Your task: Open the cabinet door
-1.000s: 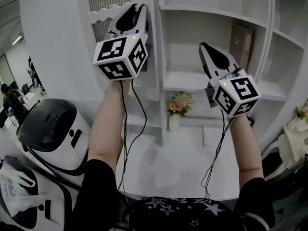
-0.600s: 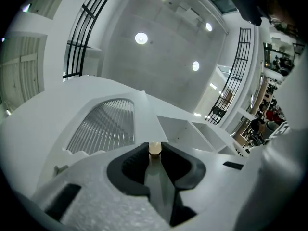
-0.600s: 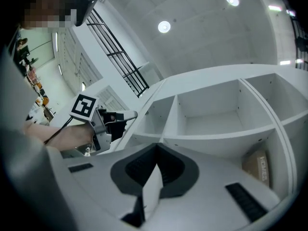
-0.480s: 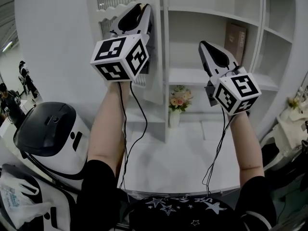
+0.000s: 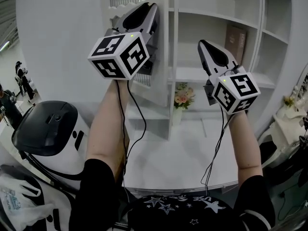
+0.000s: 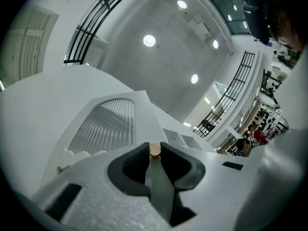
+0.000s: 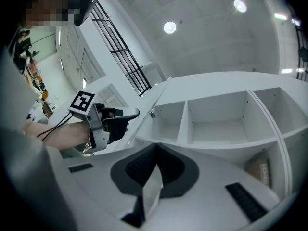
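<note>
Pinching the small tan knob (image 6: 154, 149) between nearly closed jaws, the left gripper (image 5: 146, 11) sits at the door (image 5: 156, 88)'s free edge. The door, a smooth white panel, slatted at its arched top, stands upright and ajar, left of the shelves (image 5: 219, 18). More swing likely runs leftward. The right gripper (image 5: 204, 44) (pressed shut, empty) is well apart.

door (image 5: 156, 93) wht paint, smooth satin | knob (image 6: 154, 149) tan, wood-like | my L gripper (image 5: 153, 6) shell grainy matt plastic, pads (image 6: 132, 165) blk ribbed
</note>
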A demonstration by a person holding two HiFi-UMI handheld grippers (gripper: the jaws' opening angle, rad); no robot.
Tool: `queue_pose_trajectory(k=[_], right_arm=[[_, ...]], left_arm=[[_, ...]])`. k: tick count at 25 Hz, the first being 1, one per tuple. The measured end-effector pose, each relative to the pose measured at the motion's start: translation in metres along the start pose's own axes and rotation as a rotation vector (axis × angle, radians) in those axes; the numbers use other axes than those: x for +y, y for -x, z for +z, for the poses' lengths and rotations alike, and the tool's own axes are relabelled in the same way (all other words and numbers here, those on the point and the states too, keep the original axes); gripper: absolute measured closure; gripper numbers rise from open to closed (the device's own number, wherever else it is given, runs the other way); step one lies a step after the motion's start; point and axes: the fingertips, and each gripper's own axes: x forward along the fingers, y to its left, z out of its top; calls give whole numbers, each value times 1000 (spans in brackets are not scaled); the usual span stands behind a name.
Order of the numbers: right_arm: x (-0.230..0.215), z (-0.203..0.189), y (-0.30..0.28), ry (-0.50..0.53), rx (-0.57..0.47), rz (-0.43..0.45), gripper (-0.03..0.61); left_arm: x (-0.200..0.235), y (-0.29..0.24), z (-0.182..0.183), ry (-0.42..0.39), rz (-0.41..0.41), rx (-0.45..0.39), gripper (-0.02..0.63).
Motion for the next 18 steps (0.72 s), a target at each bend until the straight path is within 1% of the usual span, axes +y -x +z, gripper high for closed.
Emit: queue_pose_trajectory(k=[5, 10, 14, 18], right_arm=[[17, 8, -3, 0, -10, -6, 572], [49, 8, -12, -12, -7, 3, 572], [77, 10, -17, -25, -9, 0, 574], [110, 14, -18, -39, -5, 1, 572]], left_arm=[[5, 22, 22, 36, -33, -26, 534], [18, 50, 45, 87, -70, -49, 531], [29, 72, 62, 97, -98, -43, 526], [51, 101, 82, 94, -85, -49, 520]])
